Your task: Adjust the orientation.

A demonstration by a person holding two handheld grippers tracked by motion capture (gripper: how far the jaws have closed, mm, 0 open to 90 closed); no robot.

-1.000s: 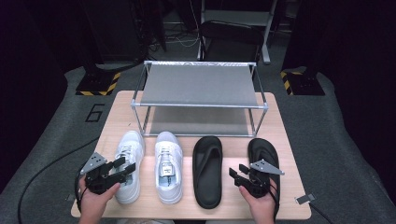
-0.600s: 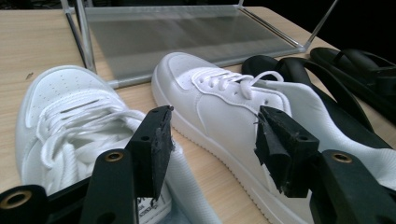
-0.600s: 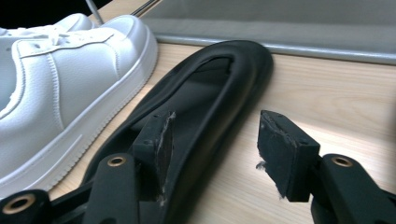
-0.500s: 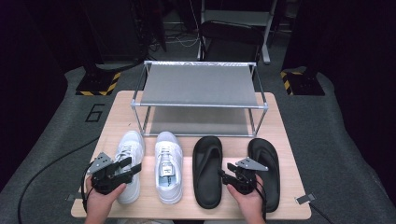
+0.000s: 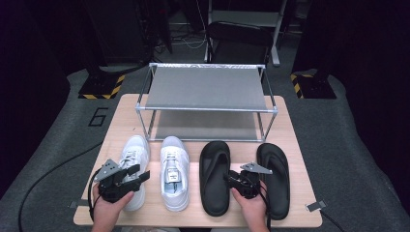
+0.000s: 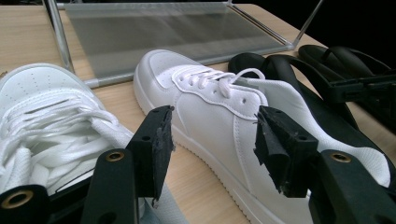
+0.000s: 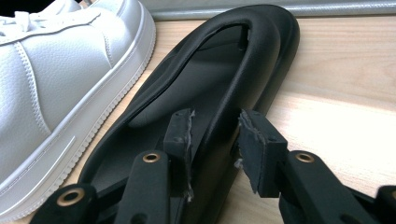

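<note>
Two white sneakers and two black flip-flops lie in a row on the wooden table [image 5: 290, 130]. My left gripper [image 5: 140, 175] hovers open over the heel of the left sneaker [image 5: 133, 154]. In the left gripper view its jaws [image 6: 212, 135] frame the side of the right sneaker [image 6: 210, 98] without touching it. My right gripper [image 5: 231, 180] is at the right edge of the left flip-flop [image 5: 215, 164]. Its jaws [image 7: 215, 135] have just been closing. They straddle the flip-flop's strap and edge [image 7: 224, 93], and the pads rest against it. The right flip-flop [image 5: 275, 169] lies free.
A two-tier metal shoe rack [image 5: 205, 87] with grey shelves stands at the back of the table, both shelves bare. A strip of bare wood runs between the rack and the shoes. Dark floor and equipment surround the table.
My right gripper moved left from the right flip-flop to the left flip-flop's right edge, sank a little, and narrowed its jaws around the strap. My left gripper stayed almost still.
</note>
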